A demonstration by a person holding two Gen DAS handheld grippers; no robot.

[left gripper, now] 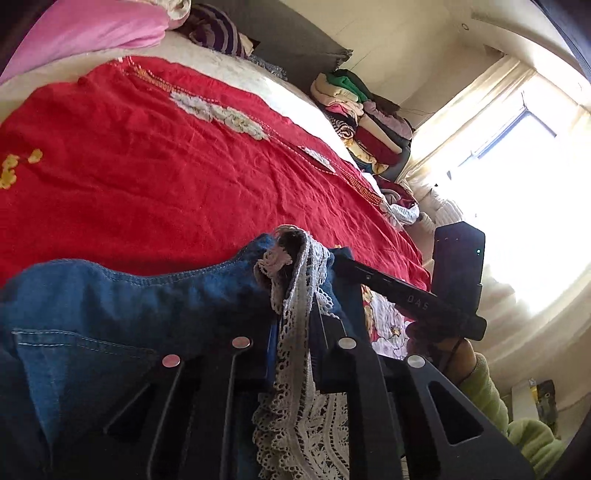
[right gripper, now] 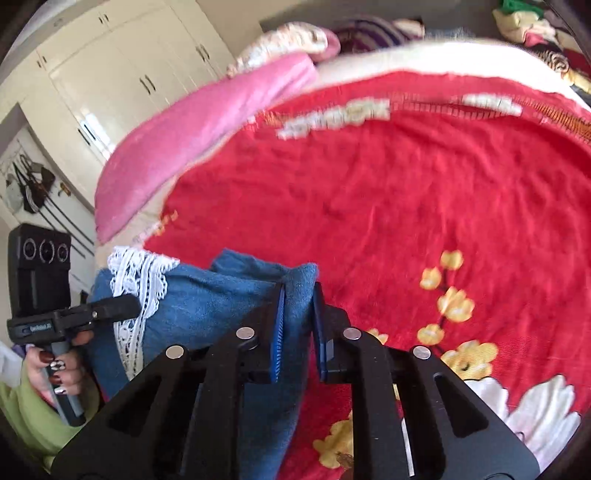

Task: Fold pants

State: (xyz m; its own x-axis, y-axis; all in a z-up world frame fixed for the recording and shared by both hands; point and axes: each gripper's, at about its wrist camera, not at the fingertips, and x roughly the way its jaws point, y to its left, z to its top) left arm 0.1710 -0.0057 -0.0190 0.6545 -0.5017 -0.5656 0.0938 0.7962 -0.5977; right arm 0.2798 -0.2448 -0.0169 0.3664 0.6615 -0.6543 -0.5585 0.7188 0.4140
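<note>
Right wrist view showed the right gripper (right gripper: 298, 317) pinching blue denim pants (right gripper: 207, 295), lifted above the near edge of the red bedspread (right gripper: 406, 203). The left gripper (left gripper: 293, 332) pinched their lace trim (left gripper: 295, 295). They looked mid-fold; next, lay them flat. Far off sat stacked clothes (left gripper: 362, 122), a bright window (left gripper: 517, 184) and cream cupboards (right gripper: 122, 77).

We're in a home bedroom: a bed under a red bedspread (left gripper: 155, 166) with flowers, a pink blanket (right gripper: 192, 140) and pillows (left gripper: 218, 29) at its head, folded clothes (left gripper: 365, 122) stacked alongside, cream wardrobes (right gripper: 122, 70), bags (right gripper: 33, 184) on hooks, a curtained window (left gripper: 517, 155).
</note>
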